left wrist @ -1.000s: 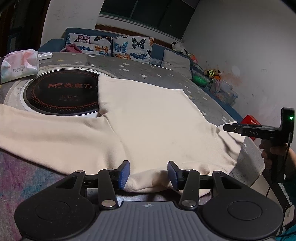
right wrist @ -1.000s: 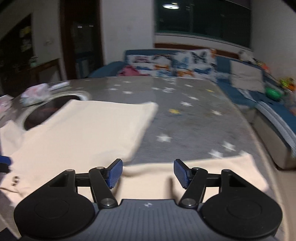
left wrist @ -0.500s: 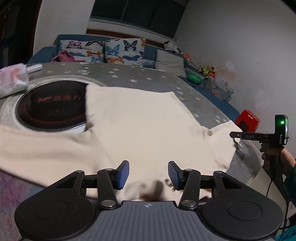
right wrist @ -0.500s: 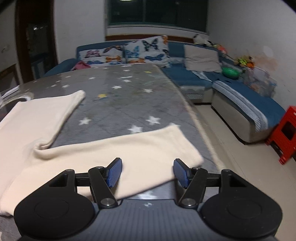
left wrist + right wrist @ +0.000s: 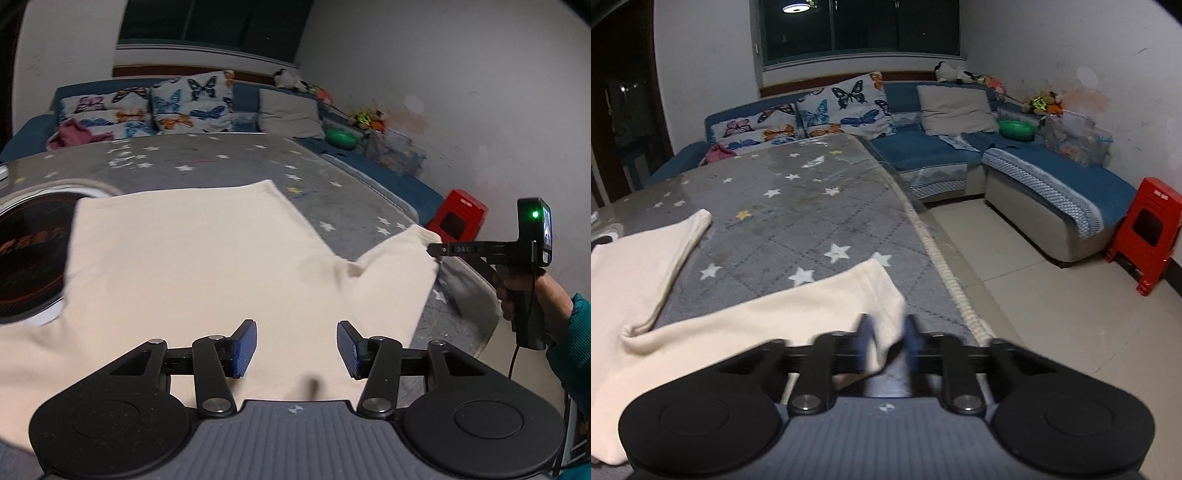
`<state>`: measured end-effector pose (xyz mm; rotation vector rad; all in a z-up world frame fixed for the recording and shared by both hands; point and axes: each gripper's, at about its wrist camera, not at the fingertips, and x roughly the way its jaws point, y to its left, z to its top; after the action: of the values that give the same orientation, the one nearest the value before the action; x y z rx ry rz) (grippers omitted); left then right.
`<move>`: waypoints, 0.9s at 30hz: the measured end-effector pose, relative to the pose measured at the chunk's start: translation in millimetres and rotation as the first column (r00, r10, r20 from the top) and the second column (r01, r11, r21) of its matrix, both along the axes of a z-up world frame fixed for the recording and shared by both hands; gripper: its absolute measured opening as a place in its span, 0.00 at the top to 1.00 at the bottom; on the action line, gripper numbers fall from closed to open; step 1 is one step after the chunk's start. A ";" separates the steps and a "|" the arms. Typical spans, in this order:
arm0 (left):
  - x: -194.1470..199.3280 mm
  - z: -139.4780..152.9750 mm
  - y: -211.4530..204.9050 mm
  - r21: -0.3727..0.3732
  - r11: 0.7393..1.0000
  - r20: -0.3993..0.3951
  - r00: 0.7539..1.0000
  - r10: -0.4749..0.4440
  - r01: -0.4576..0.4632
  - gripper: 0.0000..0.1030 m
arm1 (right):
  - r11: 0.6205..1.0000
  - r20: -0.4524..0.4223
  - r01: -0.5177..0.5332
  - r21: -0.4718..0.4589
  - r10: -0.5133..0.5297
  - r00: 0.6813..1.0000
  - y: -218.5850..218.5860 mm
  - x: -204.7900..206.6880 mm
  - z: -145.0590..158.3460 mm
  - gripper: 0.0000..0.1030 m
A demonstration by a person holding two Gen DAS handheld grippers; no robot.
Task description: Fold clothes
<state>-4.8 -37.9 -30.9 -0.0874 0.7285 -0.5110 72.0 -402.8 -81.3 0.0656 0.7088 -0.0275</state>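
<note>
Left-wrist view, left to right: dark round cooktop (image 5: pixel 26 258) at the left edge, cream sweatshirt (image 5: pixel 192 266) spread across the middle over the star-print table (image 5: pixel 229 162). Left gripper (image 5: pixel 295 349) at bottom centre, jaws about half open over the body, nothing pinched. At right, sleeve end (image 5: pixel 410 254) lifted off the table toward the right gripper (image 5: pixel 434 251), held in a hand (image 5: pixel 528 295).

Right-wrist view: sleeve cuff (image 5: pixel 875 295) in the lower middle, between blurred pads; right gripper (image 5: pixel 886 345) closing on it, contact unclear.

Risk, as a guess: thin bite on the cuff corner, so a slip once the sleeve swings over; loose body cloth dragging along unpinned.

Against the frame a second ago: right jaws wide then, sleeve flat; now narrowed around the cuff.
</note>
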 end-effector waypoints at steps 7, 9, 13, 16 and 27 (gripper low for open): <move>20.7 1.9 -44.7 0.006 0.996 0.023 0.996 -0.092 0.091 0.52 | 1.000 0.069 0.016 -0.009 -0.016 0.997 -5.0 -17.9 17.6 0.92; 29.8 -1.5 -57.1 -0.006 0.993 0.017 0.993 -0.114 0.115 0.52 | 1.000 0.071 0.016 -0.011 -0.016 0.997 -6.3 -22.0 18.6 0.92; 47.0 -10.0 -76.1 -0.041 0.988 -0.010 0.989 -0.150 0.150 0.52 | 1.000 0.049 0.027 0.001 -0.027 0.998 -9.6 -23.1 9.7 0.92; 56.1 -13.7 -86.2 -0.058 0.984 -0.015 0.986 -0.167 0.166 0.52 | 0.999 0.039 0.037 0.018 -0.037 0.999 -12.3 -22.6 4.2 0.92; 76.6 -29.4 -101.8 -0.094 0.986 -0.049 0.989 -0.141 0.136 0.51 | 0.999 0.070 0.030 0.018 -0.032 0.997 -13.2 -27.1 12.5 0.92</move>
<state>71.7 -139.8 -60.3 -0.1362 0.7689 -0.6768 44.9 -416.0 -68.8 0.0930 0.6376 -0.0487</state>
